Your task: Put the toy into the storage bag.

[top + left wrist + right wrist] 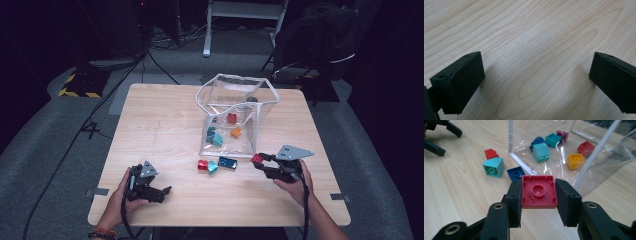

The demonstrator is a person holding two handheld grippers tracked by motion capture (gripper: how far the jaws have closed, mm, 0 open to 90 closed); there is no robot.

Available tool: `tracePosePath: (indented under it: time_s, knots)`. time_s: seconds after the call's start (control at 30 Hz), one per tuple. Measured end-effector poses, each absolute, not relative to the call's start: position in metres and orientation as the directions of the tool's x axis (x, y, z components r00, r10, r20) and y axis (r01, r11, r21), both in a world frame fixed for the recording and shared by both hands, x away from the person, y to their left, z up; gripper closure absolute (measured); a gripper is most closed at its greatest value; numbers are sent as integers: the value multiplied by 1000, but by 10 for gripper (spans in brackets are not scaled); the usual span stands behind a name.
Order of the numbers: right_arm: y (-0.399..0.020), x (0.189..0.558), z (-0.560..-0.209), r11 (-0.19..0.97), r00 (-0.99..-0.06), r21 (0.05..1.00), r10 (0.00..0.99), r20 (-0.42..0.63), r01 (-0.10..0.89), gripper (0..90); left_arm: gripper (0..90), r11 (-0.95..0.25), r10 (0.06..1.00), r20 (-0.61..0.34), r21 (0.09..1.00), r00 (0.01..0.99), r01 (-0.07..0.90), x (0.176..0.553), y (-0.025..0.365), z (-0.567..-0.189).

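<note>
My right gripper (538,192) is shut on a dark red brick (539,191), clamped between its two pads with the hollow underside facing the camera. From above, that gripper (259,161) holds the dark red brick (257,158) just off the front right corner of a clear plastic bag (235,107). Three loose bricks lie before the bag: a red one (202,165), a teal one (212,167) and a dark blue one (227,162). My left gripper (167,191) rests at the table's front left, open, with bare wood between its pads (461,80).
Inside the bag lie several bricks, among them an orange one (575,160), a red one (586,147) and teal ones (541,152). The wooden table (160,125) ends close behind both hands. Cables and a chair stand on the floor beyond.
</note>
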State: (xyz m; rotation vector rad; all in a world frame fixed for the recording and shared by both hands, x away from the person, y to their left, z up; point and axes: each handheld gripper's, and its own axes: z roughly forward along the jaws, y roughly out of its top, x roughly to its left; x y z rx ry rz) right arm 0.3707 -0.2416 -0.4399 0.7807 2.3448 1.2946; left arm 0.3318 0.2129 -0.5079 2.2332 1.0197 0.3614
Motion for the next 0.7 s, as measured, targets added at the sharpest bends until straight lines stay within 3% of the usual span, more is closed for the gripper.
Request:
tracePosePath:
  time_s: [0.7]
  knots:
    - [-259, 384, -403, 351, -687, 901, 721, -87, 254, 592, 2, -491, 749, -16, 658, 663, 571, 332, 213, -508]
